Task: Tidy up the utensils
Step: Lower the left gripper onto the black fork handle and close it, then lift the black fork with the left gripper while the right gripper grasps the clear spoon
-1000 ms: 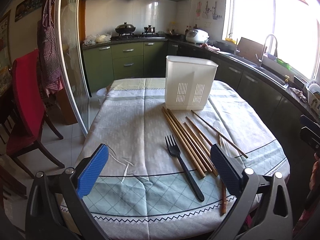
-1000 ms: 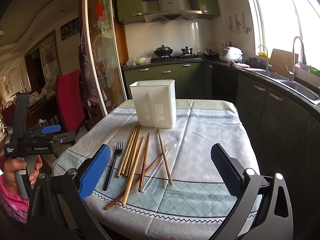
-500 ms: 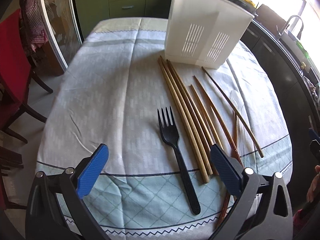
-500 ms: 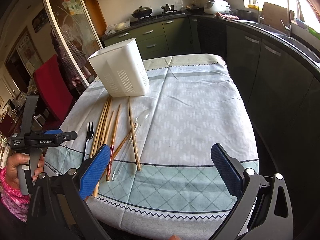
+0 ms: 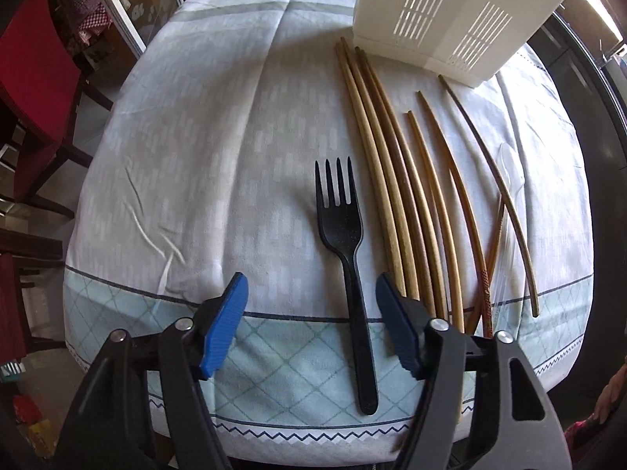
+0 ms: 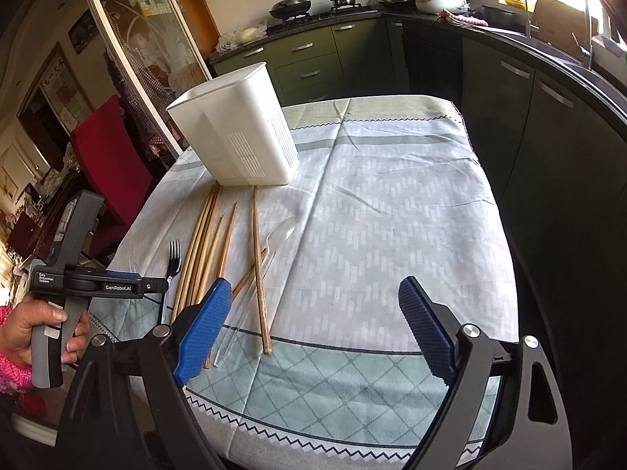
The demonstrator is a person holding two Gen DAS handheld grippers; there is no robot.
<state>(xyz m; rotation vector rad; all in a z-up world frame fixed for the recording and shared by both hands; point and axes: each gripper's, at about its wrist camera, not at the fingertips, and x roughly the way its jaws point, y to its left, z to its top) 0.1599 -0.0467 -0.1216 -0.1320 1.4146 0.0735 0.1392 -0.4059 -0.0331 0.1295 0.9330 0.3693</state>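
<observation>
A black plastic fork (image 5: 345, 250) lies on the tablecloth, tines pointing away from me. My left gripper (image 5: 310, 288) points down over its handle. Its jaws are closing, with the handle between the blue pads (image 5: 225, 329) but not touched. Several wooden chopsticks (image 5: 395, 180) lie right of the fork, running toward the white slotted utensil holder (image 5: 450, 11). A clear plastic spoon (image 6: 274, 243) lies among the chopsticks (image 6: 256, 258). My right gripper (image 6: 313, 286) hovers over the near table edge. Its jaws are closing slightly, with no utensil gripped between them. The fork (image 6: 174, 258) lies at its left.
The table carries a pale green patterned cloth (image 6: 392, 215) with a rounded near edge. A red chair (image 5: 35, 78) stands at the left. Dark green kitchen cabinets (image 6: 529, 109) run along the right and back. A person's hand (image 6: 35, 329) grips the left tool's handle.
Both grippers came down and closer to the table. The left one tipped to look down on the fork and its jaws narrowed around the handle. The right jaws narrowed a little.
</observation>
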